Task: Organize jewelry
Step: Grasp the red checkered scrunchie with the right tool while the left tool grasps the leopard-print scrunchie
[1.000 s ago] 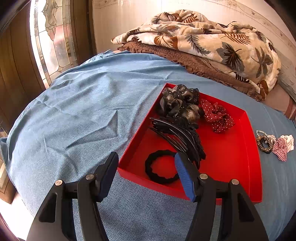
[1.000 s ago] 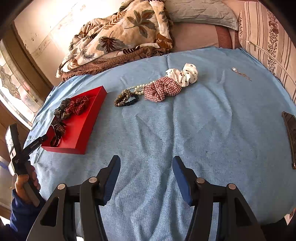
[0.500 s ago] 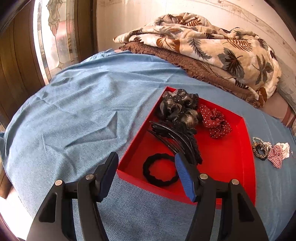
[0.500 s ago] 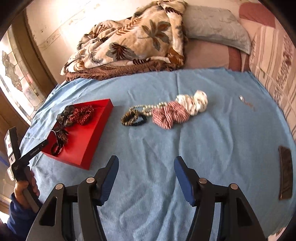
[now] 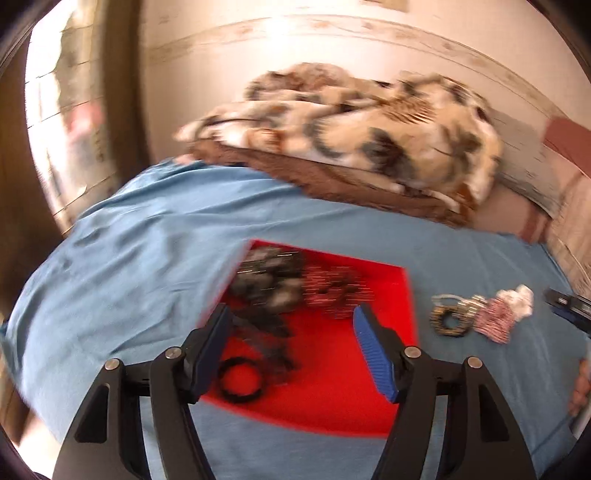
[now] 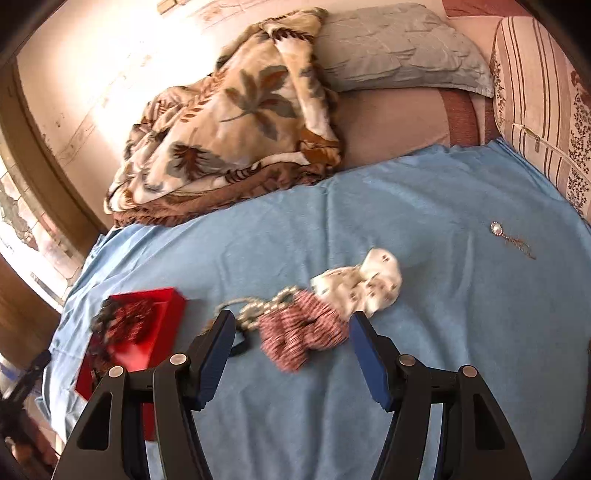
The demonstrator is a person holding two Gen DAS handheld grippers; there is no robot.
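My right claw (image 6: 291, 354) is wide, empty, just short of the checked scrunchie (image 6: 303, 336); the pearl strand (image 6: 258, 308) touching it could snag.

readable text: none in either view.
red tray (image 5: 404, 295): plain walls, no label or brand visible; blurred in the left wrist view.
gripper fingers (image 6: 218, 347): blue pads and black frames carry no readable marking.
dark device at the right edge (image 5: 567, 304): too blurred to tell whether it bears lettering.
wall border (image 5: 332, 29): faded pattern only, no letters or numbers.
striped cushion (image 6: 546, 122): floral and stripe print, no words.
patterned blanket (image 6: 229, 122): leaf print, no words.
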